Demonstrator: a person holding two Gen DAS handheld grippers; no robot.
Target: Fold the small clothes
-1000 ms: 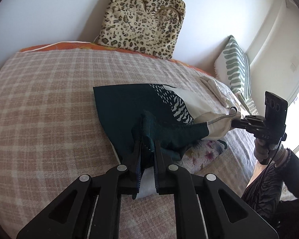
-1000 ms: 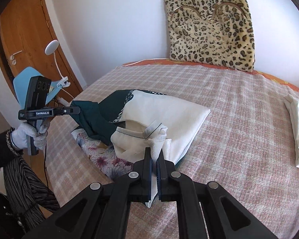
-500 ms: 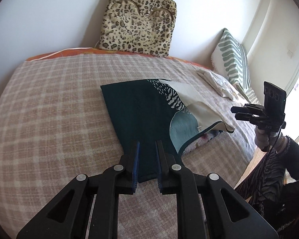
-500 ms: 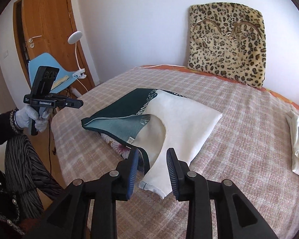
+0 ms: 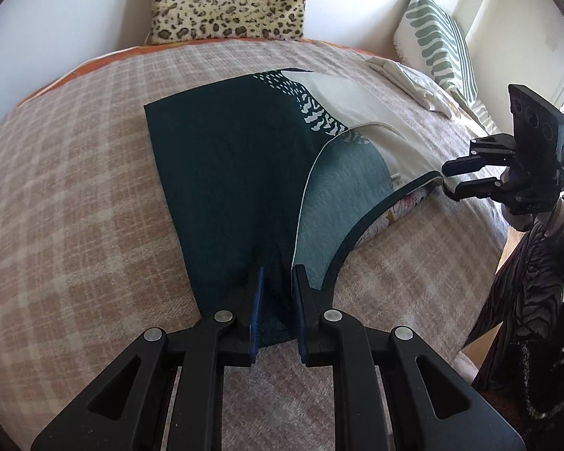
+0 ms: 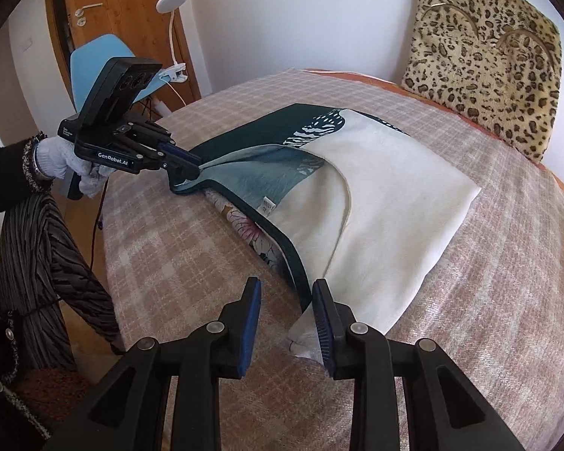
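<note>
Both jaws apart at the garment (image 5: 237, 173) hem, blanket (image 5: 75, 188) beneath.

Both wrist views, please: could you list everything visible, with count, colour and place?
Garment: one, dark green and cream, spread flat mid-bed.
Floral fabric: one, white with pink flowers, under the garment's near edge.
Bed cover: one, pink-beige plaid, over the bed.
Leopard cushion: one, tan and black, against the wall.
Striped pillow: one, green and white, far right.
Cream cloth: one, folded beside that pillow.
Blue chair, white clip lamp, wooden door: one each, left of the bed.
Left gripper: black, open, over the green corner.
Right gripper: black, open, at the cream corner.
</note>
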